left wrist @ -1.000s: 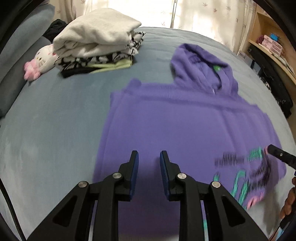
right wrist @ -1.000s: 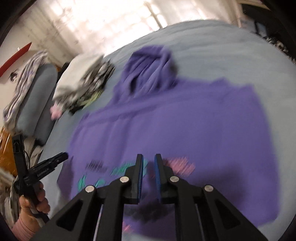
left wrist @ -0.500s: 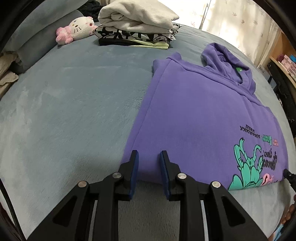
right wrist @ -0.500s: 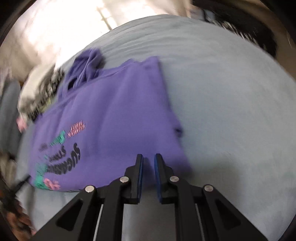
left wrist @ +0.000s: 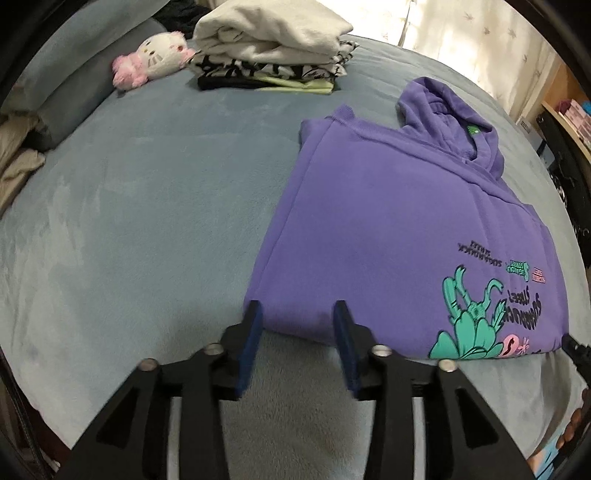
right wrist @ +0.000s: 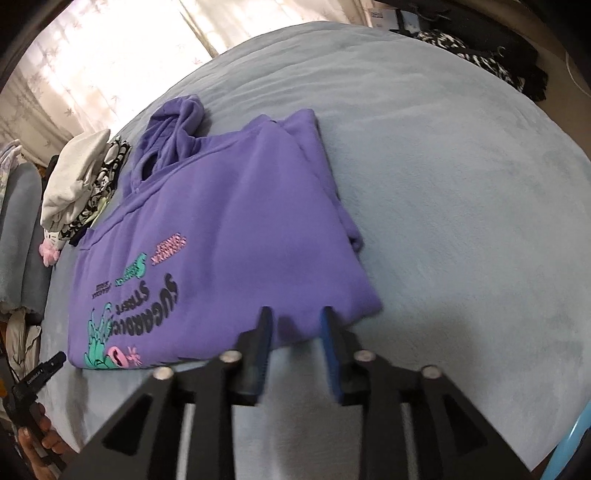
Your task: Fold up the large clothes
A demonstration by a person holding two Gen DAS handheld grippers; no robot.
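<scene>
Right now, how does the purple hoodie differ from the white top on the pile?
The purple hoodie lies spread flat, alone on the bed; the white top is folded compact, crowning a stack. The hoodie shows a printed graphic; the white top looks plain. Both rest on the same grey bedcover.

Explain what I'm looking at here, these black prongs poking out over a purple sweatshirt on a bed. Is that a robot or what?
No robot: a person holds a two-finger gripper in each hand, and each gripper carries a wide-angle camera looking along its fingers. So one picture is taken from the left gripper, the other from the right gripper.

Both look down at a purple hoodie lying on a grey-blue bed cover, with its sleeves tucked in and its printed side up. Each gripper sits at one corner of the hoodie's near edge. Both sets of jaws are opening, with the hoodie's edge seen between them, and they grip nothing.

Further back lie a stack of folded clothes and a white and pink plush toy. At the left edge of the right-hand picture you can see the person's other hand holding its gripper.
</scene>
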